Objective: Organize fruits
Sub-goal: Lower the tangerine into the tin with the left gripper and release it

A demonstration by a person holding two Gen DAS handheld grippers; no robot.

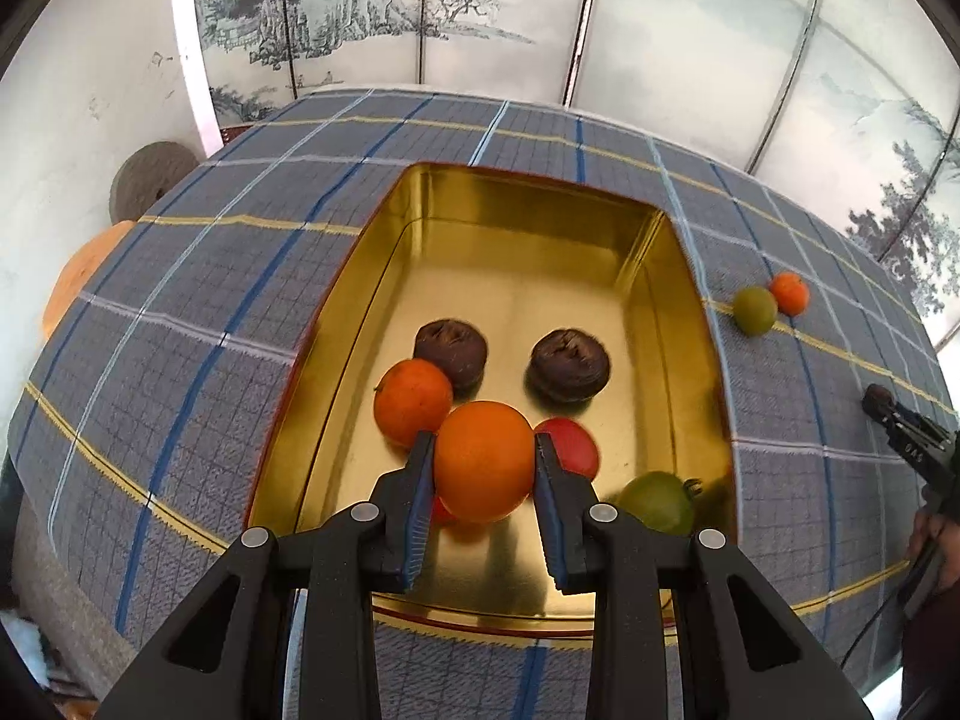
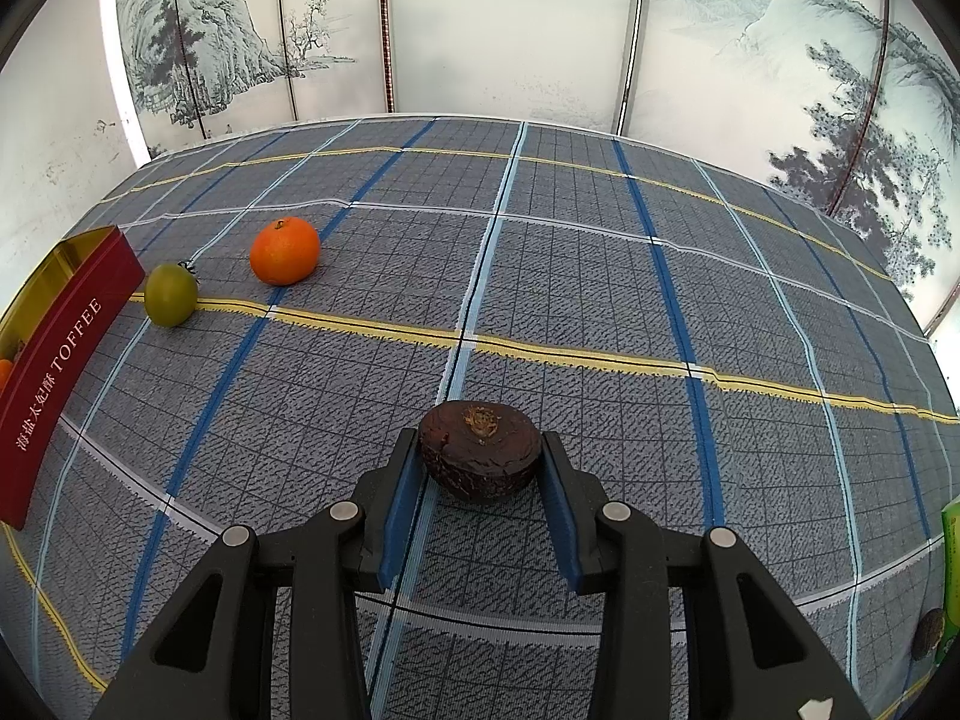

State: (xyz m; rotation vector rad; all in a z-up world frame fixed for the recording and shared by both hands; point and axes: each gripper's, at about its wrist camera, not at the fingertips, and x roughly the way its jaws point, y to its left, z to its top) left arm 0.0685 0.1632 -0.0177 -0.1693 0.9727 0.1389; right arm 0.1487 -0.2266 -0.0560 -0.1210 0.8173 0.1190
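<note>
The left gripper (image 1: pixel 483 463) pinches a large orange (image 1: pixel 483 468) at its widest girth, above the near end of the gold tin (image 1: pixel 543 228). It looks firm, rounded and smooth, so a grip off the middle would likely let it roll out. The right gripper (image 2: pixel 480 457) clamps a dark brown fruit (image 2: pixel 479 455) by its sides, just over the bench (image 2: pixel 600 276); its wrinkled skin probably grips well. Farther off, a green fruit (image 2: pixel 171 294) and a small orange (image 2: pixel 284 251) lie beside the tin, light and prone to rolling.
</note>
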